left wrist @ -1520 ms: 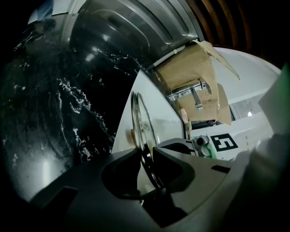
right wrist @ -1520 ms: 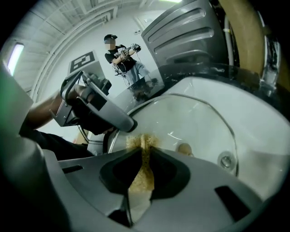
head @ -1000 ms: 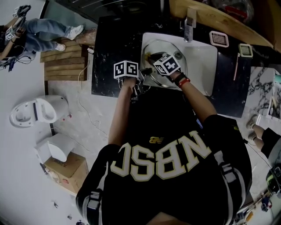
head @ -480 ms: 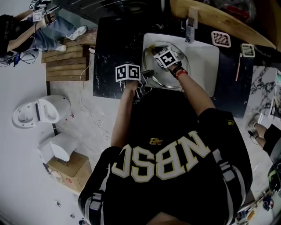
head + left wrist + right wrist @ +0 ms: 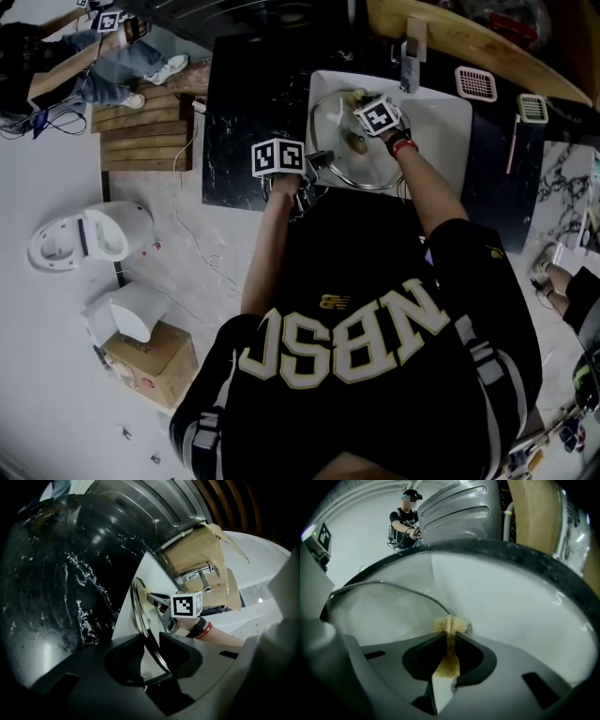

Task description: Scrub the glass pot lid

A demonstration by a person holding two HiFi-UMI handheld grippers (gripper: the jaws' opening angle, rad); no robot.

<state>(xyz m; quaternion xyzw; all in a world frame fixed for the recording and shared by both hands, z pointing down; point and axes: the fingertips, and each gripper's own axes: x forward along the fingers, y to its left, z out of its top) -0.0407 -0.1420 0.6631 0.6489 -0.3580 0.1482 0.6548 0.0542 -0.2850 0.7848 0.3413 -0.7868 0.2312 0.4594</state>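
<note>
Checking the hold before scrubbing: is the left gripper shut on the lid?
Shut on the lid: its rim runs between the jaws of the left gripper, both pressing it.

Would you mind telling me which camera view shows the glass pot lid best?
The head view: the whole round lid shows in the sink. The left gripper view has it edge-on in the left claw; the right gripper view shows only a rim arc.

Round metal-rimmed glass pot lid (image 5: 342, 161), tilted in white sink (image 5: 441, 122), rim pinched in left tool (image 5: 151, 654); tan scrub pad (image 5: 449, 626) against its edge.
</note>
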